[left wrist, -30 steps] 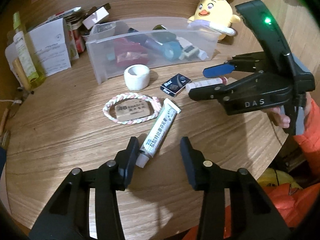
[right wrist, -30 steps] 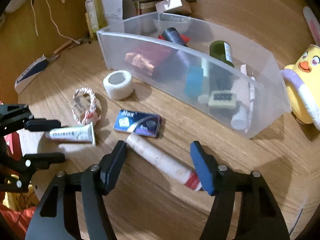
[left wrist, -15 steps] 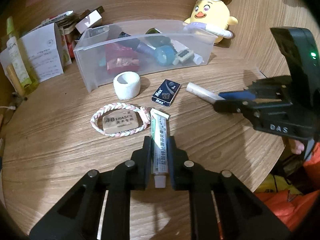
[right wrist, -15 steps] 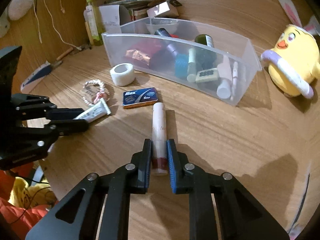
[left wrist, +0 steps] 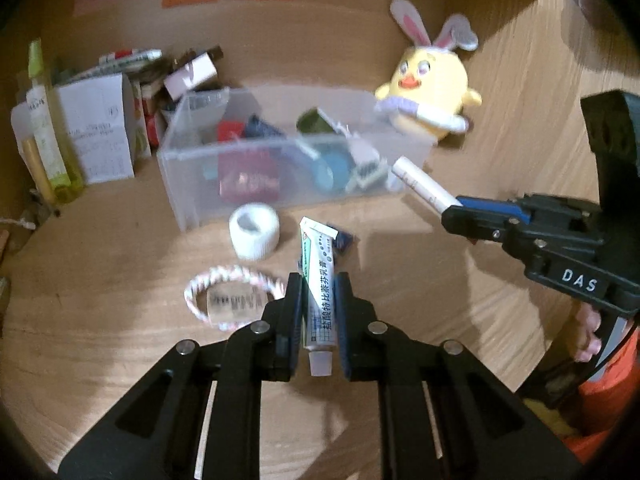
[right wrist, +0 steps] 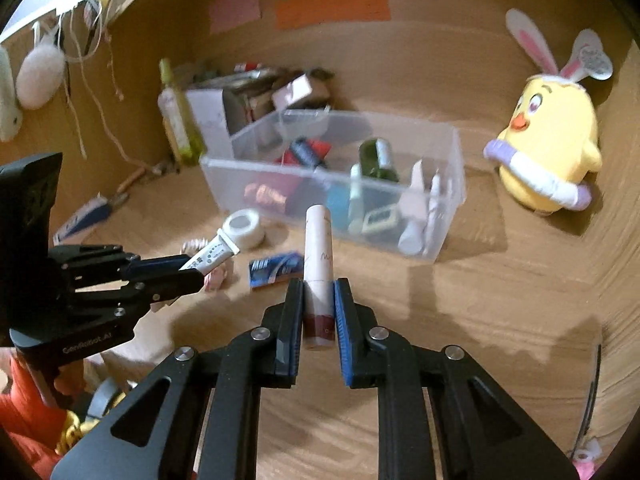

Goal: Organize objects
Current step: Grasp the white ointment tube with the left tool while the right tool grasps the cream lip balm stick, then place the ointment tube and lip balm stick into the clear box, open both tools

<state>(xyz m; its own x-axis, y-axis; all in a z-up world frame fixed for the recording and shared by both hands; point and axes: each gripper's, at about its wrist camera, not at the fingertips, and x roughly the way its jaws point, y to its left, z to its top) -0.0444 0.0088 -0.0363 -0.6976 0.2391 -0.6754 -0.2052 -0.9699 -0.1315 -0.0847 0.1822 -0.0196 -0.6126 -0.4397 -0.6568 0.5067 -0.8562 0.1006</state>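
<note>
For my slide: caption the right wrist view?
Right hand-held gripper holds a cosmetic tube before the clear bin.

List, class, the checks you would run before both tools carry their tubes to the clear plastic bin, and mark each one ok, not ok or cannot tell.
1. Left tool shut on the white ointment tube with green print: ok.
2. Right tool shut on the pale pink tube with a dark red end: ok.
3. Both tubes lifted off the round wooden table: ok, each points forward above it.
4. Clear plastic bin open on top: ok.
5. Free room inside the bin: cannot tell, many items already lie in it.
6. White tape roll and dark blue flat box stand apart from the bin: ok.
</note>
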